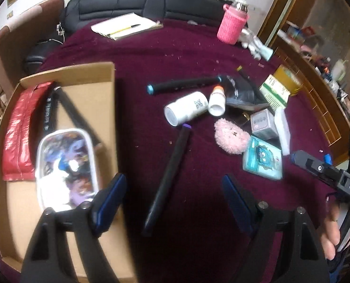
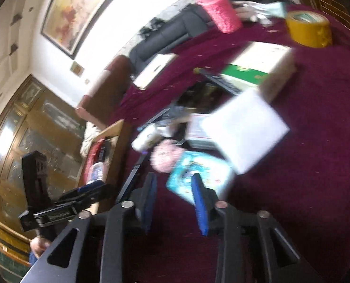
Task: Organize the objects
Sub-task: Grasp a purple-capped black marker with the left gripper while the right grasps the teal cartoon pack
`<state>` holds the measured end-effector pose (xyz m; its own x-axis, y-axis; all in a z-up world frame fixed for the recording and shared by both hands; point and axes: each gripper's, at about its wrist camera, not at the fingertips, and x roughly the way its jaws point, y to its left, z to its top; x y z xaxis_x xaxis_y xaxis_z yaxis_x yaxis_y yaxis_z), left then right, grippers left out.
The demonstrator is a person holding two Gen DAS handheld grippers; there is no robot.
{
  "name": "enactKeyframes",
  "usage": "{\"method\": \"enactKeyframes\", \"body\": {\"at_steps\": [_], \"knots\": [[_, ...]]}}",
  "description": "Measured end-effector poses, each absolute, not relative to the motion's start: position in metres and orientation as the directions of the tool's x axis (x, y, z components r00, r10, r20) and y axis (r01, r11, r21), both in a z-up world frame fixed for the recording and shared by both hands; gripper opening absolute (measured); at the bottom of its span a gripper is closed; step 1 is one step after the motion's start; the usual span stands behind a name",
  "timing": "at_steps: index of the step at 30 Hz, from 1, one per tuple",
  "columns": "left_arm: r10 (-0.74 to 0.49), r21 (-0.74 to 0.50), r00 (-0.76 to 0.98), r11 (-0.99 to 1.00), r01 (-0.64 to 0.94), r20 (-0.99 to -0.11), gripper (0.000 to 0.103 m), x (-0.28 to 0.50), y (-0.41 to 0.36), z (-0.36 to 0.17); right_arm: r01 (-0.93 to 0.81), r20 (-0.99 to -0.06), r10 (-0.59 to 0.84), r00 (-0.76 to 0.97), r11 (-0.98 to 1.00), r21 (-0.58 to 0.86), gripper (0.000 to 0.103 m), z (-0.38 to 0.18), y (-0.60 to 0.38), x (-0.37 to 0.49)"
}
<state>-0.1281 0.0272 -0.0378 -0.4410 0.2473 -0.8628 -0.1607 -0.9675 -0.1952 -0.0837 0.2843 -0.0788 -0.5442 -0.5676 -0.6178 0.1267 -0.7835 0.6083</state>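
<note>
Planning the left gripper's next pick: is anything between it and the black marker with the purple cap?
Nothing visible. The left gripper is open with the marker on bare cloth between its fingers; the white bottle lies beyond the cap.

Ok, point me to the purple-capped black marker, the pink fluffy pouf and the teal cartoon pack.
purple-capped black marker (image 1: 172, 172), left wrist view, middle of its barrel.
pink fluffy pouf (image 1: 230, 136), left wrist view, centre of the fluff.
teal cartoon pack (image 1: 263, 159), left wrist view, middle of its printed face.

Bright daylight, fisheye-bent edges, heavy motion blur in right view
</note>
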Motion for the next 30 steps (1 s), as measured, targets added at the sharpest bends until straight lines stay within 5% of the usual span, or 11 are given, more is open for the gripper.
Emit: {"method": "enactKeyframes", "body": {"at_steps": [2, 5, 8, 11, 16, 19, 25, 30], "knots": [[0.257, -0.208, -0.426, -0.965, -0.158, -0.868, 0.082, -0.134, 0.035, -0.041, 0.105, -0.619, -0.566, -0.544, -0.778, 0.619, 0.038, -0.081, 0.291, -0.087], [0.174, -0.113, -0.449, -0.981, -0.16, -0.876, 0.081, -0.141, 0.053, -0.047, 0.112, -0.601, -0.572, -0.559, -0.77, 0.628, 0.055, -0.077, 0.297, -0.085], [0.096, -0.047, -0.443, -0.992, -0.12, -0.891, 0.077, -0.151, 0.058, -0.063, 0.112, -0.611, -0.554, -0.565, -0.785, 0.609, 0.056, -0.079, 0.296, -0.087], [0.017, 0.035, -0.459, -0.994, -0.104, -0.888, 0.059, -0.155, 0.062, -0.074, 0.097, -0.64, -0.523, -0.563, -0.811, 0.577, 0.056, -0.085, 0.295, -0.094], [0.102, -0.056, -0.488, -0.993, -0.108, -0.867, 0.025, -0.127, 0.061, -0.073, 0.067, -0.657, -0.505, -0.56, -0.818, 0.572, 0.056, -0.096, 0.299, -0.099], [0.126, -0.074, -0.524, -0.99, -0.119, -0.843, 0.017, -0.11, 0.06, -0.075, 0.049, -0.682, -0.474, -0.557, -0.838, 0.543, 0.056, -0.098, 0.296, -0.102], [0.196, -0.15, -0.538, -0.98, -0.128, -0.82, 0.016, -0.114, 0.052, -0.075, 0.066, -0.742, -0.417, -0.524, -0.889, 0.453, 0.056, -0.099, 0.274, -0.129], [0.233, -0.184, -0.532, -0.972, -0.146, -0.814, 0.016, -0.115, 0.05, -0.075, 0.205, -0.692, -0.624, -0.363, -0.778, 0.593, 0.057, -0.108, 0.257, -0.11]]}}
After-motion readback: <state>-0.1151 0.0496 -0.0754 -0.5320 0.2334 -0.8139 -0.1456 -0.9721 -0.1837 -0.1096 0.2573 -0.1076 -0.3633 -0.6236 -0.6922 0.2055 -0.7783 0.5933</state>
